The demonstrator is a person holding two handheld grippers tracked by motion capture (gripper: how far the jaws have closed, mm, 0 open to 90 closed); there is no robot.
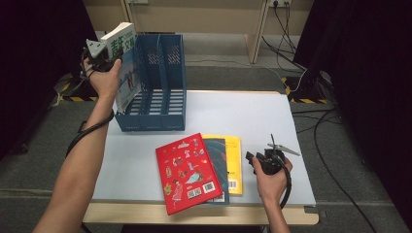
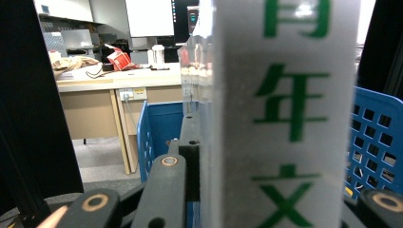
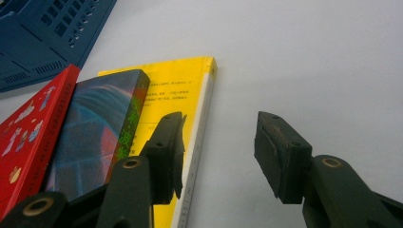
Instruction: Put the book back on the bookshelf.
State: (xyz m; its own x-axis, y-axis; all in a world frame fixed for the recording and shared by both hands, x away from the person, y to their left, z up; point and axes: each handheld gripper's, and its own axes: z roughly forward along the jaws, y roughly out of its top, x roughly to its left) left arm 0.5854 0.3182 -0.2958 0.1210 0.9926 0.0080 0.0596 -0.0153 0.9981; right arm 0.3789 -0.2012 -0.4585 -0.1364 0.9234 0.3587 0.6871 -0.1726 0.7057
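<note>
White-spined green-lettered paperback book [image 1: 122,63], light, slightly floppy, glossy: left gripper [image 1: 104,60] clamps it mid-spine over blue plastic file rack [image 1: 160,87]; right gripper [image 3: 218,152] gapes empty.

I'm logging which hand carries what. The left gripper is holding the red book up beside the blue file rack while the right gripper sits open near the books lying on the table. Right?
Not quite: the left gripper holds a white book with green characters, as the high view shows. The red book lies on the table. The rest stands: blue file rack beside it, right gripper open.
</note>
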